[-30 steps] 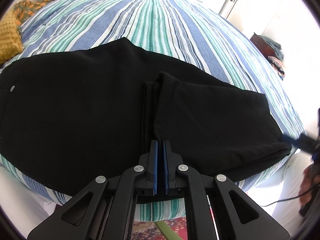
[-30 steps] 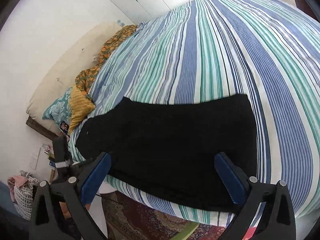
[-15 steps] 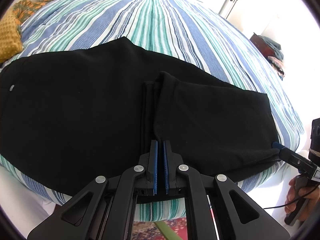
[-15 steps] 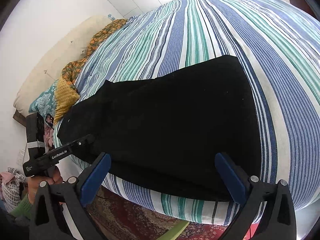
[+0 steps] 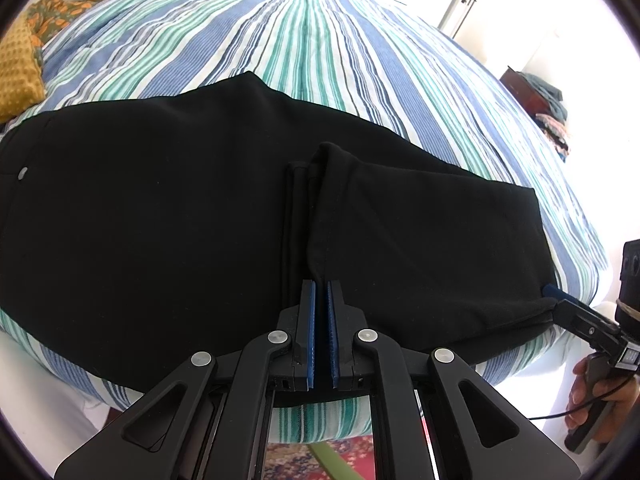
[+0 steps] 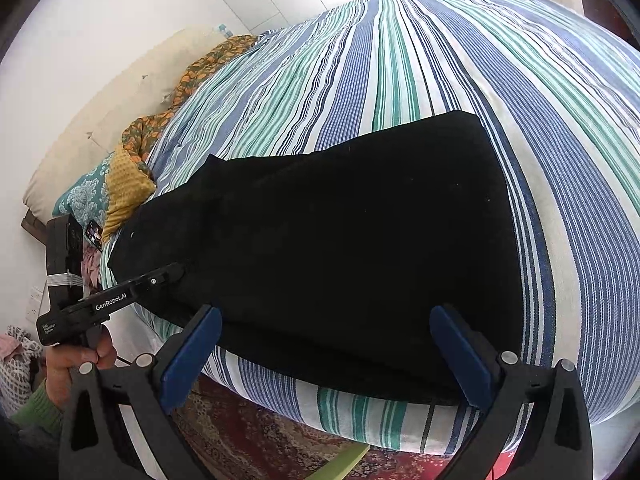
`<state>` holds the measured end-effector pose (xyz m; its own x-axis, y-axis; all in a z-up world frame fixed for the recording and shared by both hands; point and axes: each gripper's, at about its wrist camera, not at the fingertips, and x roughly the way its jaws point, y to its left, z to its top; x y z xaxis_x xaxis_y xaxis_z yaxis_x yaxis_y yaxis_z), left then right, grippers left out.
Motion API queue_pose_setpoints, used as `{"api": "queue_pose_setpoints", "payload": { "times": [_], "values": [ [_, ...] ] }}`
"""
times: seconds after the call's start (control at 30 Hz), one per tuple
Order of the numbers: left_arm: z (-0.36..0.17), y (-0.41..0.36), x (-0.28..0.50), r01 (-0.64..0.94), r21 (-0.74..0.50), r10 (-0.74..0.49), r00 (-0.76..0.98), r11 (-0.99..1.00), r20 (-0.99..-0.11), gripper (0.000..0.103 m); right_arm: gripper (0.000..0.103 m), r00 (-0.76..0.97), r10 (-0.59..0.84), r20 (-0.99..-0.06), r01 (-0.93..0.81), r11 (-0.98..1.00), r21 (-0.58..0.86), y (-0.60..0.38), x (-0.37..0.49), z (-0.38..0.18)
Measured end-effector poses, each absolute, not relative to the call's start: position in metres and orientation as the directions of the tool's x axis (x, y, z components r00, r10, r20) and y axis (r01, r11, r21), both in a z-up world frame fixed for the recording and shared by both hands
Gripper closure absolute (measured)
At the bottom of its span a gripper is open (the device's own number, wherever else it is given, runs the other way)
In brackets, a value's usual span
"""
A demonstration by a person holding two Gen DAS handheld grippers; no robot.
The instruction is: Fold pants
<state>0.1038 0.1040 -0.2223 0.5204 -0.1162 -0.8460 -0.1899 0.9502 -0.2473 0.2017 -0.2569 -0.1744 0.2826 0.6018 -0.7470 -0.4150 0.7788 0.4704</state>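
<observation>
Black pants [image 5: 160, 216] lie flat across the near edge of the striped bed, with the leg ends folded back over the middle [image 5: 420, 232]. My left gripper [image 5: 321, 292] is shut, or nearly so, on the near edge of the folded leg hem. My right gripper [image 6: 326, 344] is wide open at the fold end of the pants [image 6: 340, 240], its fingers just above the fabric's near edge. It also shows in the left wrist view [image 5: 560, 300] touching the right corner of the fold. The left gripper shows in the right wrist view [image 6: 176, 270] at the pants' near edge.
The striped bedspread [image 5: 320, 48] stretches far behind the pants. A yellow cushion [image 5: 16, 76] and patterned pillows [image 6: 80, 200] lie at the head end. A red patterned rug [image 6: 248, 440] covers the floor below the bed edge. Clothes sit on a box [image 5: 536, 96] at the far right.
My right gripper has moved in toward the fold end of the pants and now reaches its corner. The left gripper stays shut on the hem in place.
</observation>
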Motion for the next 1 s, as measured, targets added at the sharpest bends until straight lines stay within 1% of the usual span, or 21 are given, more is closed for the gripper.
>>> {"api": "queue_pose_setpoints", "payload": {
  "times": [0.27, 0.87, 1.0],
  "values": [
    [-0.2223, 0.1041, 0.1038, -0.19, -0.248, -0.117, 0.52, 0.95, -0.846, 0.097, 0.0, 0.284, 0.611, -0.739, -0.401, 0.776, 0.487, -0.2581, 0.2024, -0.1765],
    [-0.2222, 0.1042, 0.1041, -0.191, -0.249, -0.117, 0.52, 0.95, -0.846, 0.096, 0.0, 0.301, 0.586, -0.752, -0.411, 0.792, 0.452, -0.2498, 0.198, -0.1764],
    [-0.2229, 0.1065, 0.1037, -0.196, -0.265, -0.129, 0.521, 0.944, -0.844, 0.095, 0.0, 0.305, 0.583, -0.753, -0.412, 0.794, 0.448, -0.2492, 0.1971, -0.1775]
  ]
}}
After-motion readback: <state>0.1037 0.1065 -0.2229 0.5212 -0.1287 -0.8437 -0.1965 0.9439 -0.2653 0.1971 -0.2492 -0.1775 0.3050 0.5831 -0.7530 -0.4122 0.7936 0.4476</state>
